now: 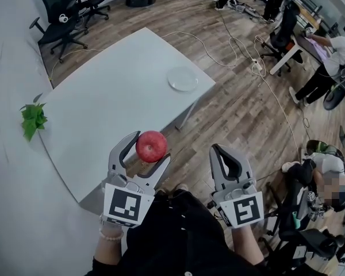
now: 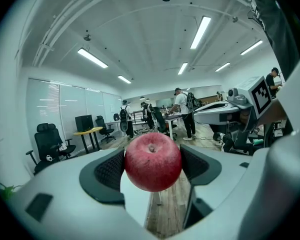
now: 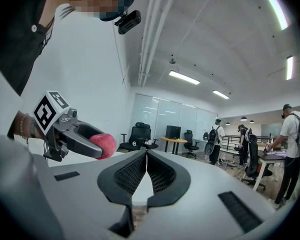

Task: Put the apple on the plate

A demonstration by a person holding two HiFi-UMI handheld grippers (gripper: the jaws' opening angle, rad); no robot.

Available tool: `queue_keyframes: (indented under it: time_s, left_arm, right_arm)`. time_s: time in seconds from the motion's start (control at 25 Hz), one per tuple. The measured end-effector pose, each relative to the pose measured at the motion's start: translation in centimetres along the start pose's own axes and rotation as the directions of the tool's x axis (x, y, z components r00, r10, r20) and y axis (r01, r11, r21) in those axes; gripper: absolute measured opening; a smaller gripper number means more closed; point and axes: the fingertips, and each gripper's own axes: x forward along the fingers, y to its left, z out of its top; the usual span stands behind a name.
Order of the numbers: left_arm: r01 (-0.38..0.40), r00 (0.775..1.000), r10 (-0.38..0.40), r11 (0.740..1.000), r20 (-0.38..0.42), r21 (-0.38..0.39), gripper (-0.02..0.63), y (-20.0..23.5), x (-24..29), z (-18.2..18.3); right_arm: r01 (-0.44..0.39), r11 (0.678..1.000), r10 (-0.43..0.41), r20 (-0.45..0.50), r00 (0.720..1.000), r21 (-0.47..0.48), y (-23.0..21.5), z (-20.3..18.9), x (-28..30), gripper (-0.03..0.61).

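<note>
A red apple (image 1: 152, 146) is clamped between the jaws of my left gripper (image 1: 145, 150), held in the air just off the near edge of the white table (image 1: 115, 96). In the left gripper view the apple (image 2: 152, 161) fills the gap between both black pads. A white plate (image 1: 183, 78) lies near the table's far right corner, well away from the apple. My right gripper (image 1: 222, 155) hangs over the wooden floor to the right, its pads pressed together with nothing between them (image 3: 146, 174). The right gripper view also shows the apple (image 3: 104, 145) at its left.
A green leafy sprig (image 1: 33, 119) lies at the table's left edge. Black office chairs (image 1: 60, 22) stand beyond the table. Cables (image 1: 241, 50) run across the wooden floor. People work at desks (image 1: 328, 56) at the far right.
</note>
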Motion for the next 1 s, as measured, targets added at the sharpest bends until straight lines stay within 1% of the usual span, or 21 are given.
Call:
queue_keyframes:
  time_s: [0.24, 0.4, 0.64, 0.76, 0.84, 1.0]
  left_arm:
    - [-0.003, 1.0, 0.003, 1.0, 0.011, 0.023, 0.358, 0.6, -0.1, 0.0]
    - [-0.021, 1.0, 0.021, 1.0, 0.015, 0.016, 0.358, 1.3, 0.5, 0.1]
    - [-0.053, 0.998, 0.053, 0.999, 0.018, 0.001, 0.357, 1.5, 4.1, 0.4]
    - [-0.054, 0.997, 0.053, 0.998, 0.05, 0.019, 0.357, 1.3, 6.4, 1.2]
    - [-0.066, 0.996, 0.066, 0.998, 0.059, -0.008, 0.357, 1.1, 7.8, 2.2]
    - [-0.091, 0.995, 0.091, 0.996, 0.04, -0.016, 0.357, 1.3, 11.1, 3.3]
  right_arm:
    - [-0.013, 1.0, 0.013, -0.007, 1.0, 0.001, 1.1, -0.5, 0.4, 0.041]
    - [-0.024, 1.0, 0.024, 0.006, 1.0, -0.003, 0.5, -0.3, 1.7, 0.041]
    - [-0.04, 0.999, 0.04, 0.032, 0.999, -0.007, -3.5, -1.0, 3.7, 0.041]
    - [-0.052, 0.999, 0.052, 0.041, 0.998, -0.005, -6.0, -1.3, 4.8, 0.041]
    - [-0.057, 0.998, 0.057, 0.052, 0.997, 0.0, -7.9, -1.3, 5.6, 0.041]
    - [-0.081, 0.997, 0.081, 0.051, 0.995, 0.0, -11.4, -2.1, 7.3, 0.041]
